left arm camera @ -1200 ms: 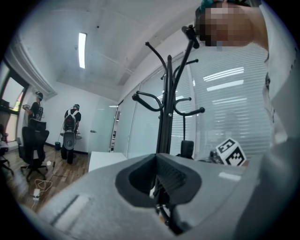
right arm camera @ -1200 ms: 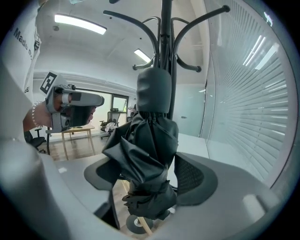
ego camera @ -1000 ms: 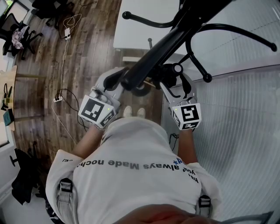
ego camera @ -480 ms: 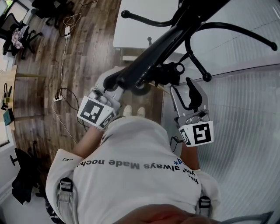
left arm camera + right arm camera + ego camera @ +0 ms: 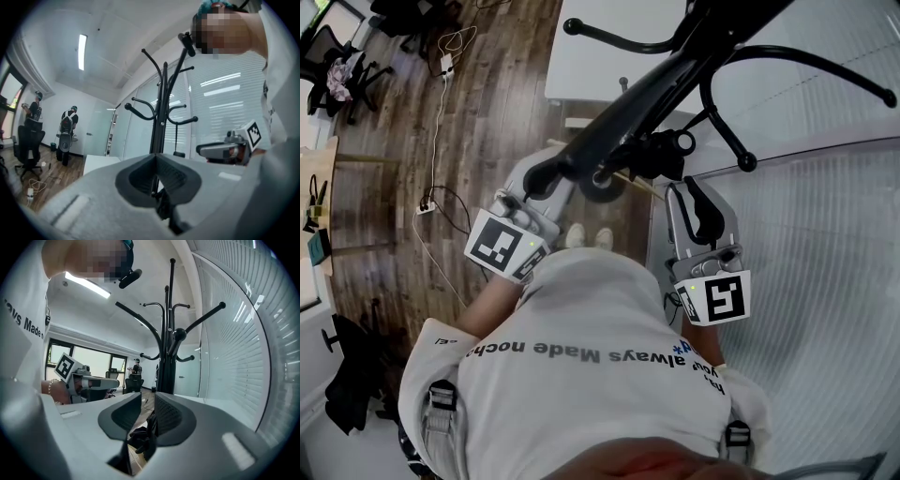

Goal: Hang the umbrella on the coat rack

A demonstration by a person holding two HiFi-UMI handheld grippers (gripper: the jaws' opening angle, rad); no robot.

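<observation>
The black coat rack (image 5: pixel 670 70) rises toward the camera, and its round base (image 5: pixel 602 187) stands on the floor. A black bundle with a ring, which looks like the folded umbrella (image 5: pixel 654 152), hangs against the pole low down. My right gripper (image 5: pixel 699 208) is drawn back from it, a little to its right. Its jaws are closing to a narrow slit with nothing between the pads (image 5: pixel 165 414). My left gripper (image 5: pixel 534 176) sits left of the pole, shut, with nothing visible in it. Each gripper view shows the rack ahead (image 5: pixel 161 108) (image 5: pixel 168 338).
A glass wall with blinds (image 5: pixel 825 244) runs along the right, close to the rack. A white table (image 5: pixel 591 66) stands behind the rack. Cables (image 5: pixel 441 84) and an office chair (image 5: pixel 337 75) lie on the wood floor at left. People stand far off (image 5: pixel 69 126).
My right gripper pulled back from the black bundle on the rack toward the person, and its wide-open jaws came nearly together. The left gripper stayed where it was.
</observation>
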